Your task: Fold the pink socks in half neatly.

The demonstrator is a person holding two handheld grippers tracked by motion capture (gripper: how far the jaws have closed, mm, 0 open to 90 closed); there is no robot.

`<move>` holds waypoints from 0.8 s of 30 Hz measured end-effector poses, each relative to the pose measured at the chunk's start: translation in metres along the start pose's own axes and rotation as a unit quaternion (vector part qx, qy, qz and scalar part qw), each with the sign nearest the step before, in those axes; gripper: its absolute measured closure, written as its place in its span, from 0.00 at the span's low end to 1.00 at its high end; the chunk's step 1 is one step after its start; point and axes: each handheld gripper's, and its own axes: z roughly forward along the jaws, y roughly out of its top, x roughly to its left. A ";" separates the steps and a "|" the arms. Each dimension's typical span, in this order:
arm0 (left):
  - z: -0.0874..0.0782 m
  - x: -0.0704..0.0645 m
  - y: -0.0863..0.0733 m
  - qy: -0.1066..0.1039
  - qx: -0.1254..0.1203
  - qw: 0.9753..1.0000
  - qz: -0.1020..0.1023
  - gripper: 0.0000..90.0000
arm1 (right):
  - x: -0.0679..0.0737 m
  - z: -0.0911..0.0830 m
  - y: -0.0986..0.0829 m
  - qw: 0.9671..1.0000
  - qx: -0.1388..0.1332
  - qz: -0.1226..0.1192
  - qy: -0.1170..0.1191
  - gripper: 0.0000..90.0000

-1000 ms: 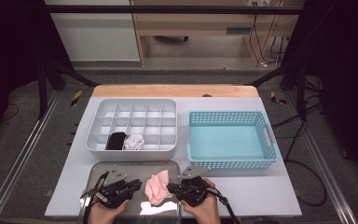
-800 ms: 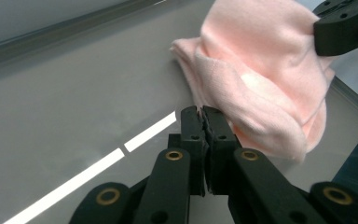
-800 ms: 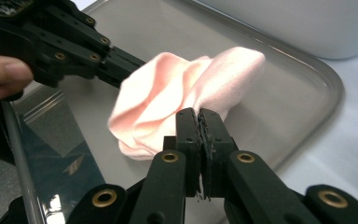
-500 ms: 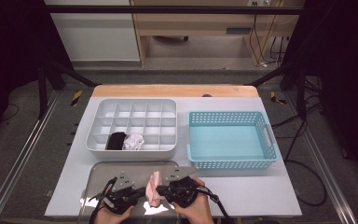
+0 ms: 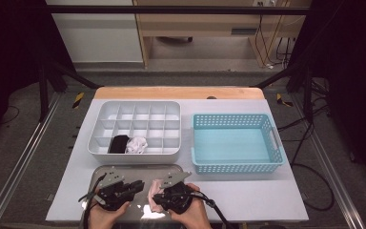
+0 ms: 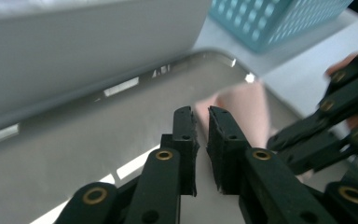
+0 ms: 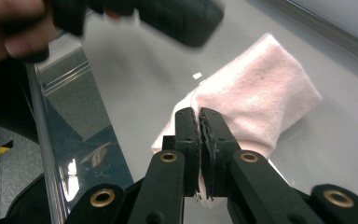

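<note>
Pink cloth [image 7: 256, 98] pinched in right claw [image 7: 199, 122], on steel tray [image 5: 106, 172].

Both hand-held grippers are built of matte black parts. The left gripper [image 5: 134, 185] and the right gripper [image 5: 156, 196] each carry a grey three-cornered plate [image 5: 177, 177] on top, dotted with small screws. Black cables [image 5: 213, 210] trail back from them past the person's bare hands [image 5: 190, 217]. Up close, each jaw arm is a flat black link pinned with brass-coloured rivets [image 7: 168, 157], and the fingertips [image 6: 185, 128] end in blocky black pads with rough, ridged inner faces.
</note>
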 end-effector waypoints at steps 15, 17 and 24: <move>0.030 -0.016 0.018 0.012 0.032 0.999 0.038 0.64 | 0.004 0.004 -0.002 1.000 -0.007 -0.010 -0.008 0.95; 0.030 -0.012 0.012 0.016 0.039 0.999 0.034 0.64 | 0.003 0.003 -0.002 1.000 -0.005 -0.011 -0.005 0.94; 0.022 -0.009 -0.005 0.009 0.043 0.999 0.015 0.65 | 0.000 -0.008 -0.004 1.000 0.009 -0.010 -0.001 0.91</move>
